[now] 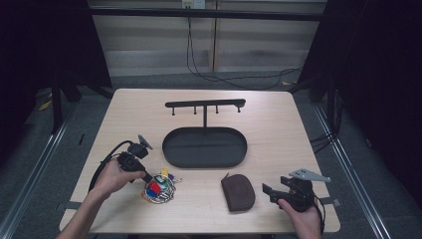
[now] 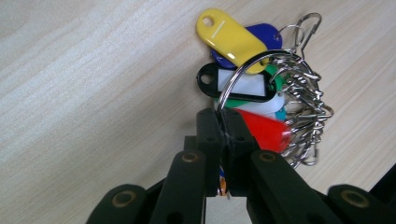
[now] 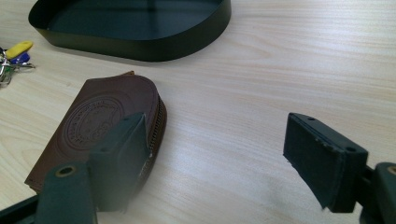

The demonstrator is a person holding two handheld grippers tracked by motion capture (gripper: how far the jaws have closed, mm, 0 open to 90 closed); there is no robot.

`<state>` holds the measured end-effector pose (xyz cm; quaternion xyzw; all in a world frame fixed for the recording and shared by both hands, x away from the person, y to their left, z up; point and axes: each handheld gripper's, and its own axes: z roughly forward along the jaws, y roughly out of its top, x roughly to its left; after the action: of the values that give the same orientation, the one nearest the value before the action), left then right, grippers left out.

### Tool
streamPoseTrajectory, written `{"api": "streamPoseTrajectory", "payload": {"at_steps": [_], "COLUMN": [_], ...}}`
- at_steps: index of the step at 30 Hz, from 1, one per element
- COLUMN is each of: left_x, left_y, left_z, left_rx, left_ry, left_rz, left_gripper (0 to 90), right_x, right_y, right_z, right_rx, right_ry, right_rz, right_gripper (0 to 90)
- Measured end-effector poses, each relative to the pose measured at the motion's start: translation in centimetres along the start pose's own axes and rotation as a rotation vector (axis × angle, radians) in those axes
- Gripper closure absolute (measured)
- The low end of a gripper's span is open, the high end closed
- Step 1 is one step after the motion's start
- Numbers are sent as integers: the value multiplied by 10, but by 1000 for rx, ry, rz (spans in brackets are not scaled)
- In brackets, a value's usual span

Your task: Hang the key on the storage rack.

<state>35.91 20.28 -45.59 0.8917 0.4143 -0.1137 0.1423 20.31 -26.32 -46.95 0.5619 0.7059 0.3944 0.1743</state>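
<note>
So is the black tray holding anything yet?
Empty. The black tray shows bare floor in the high view; the key bunch and brown pouch lie outside it.

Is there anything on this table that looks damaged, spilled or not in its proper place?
Nothing stands out. The key bunch lies on the table, its large ring pinched by the left gripper. The brown pouch lies flat and intact beside the open right gripper. The black tray stands upright, nothing spilled.
</note>
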Motion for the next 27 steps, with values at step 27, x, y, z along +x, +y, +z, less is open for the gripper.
{"api": "streamPoseTrajectory", "payload": {"at_steps": [27], "left_x": [-47], "left_y": [10], "left_z": [-39], "left_rx": [-19], "left_ry": [13], "left_rz": [151], "left_gripper": [878], "right_x": [-1], "right_y": [0], "right_z": [-2], "right_rx": [-9], "right_ry": [11], "right_rz": [0], "right_gripper": [213]}}
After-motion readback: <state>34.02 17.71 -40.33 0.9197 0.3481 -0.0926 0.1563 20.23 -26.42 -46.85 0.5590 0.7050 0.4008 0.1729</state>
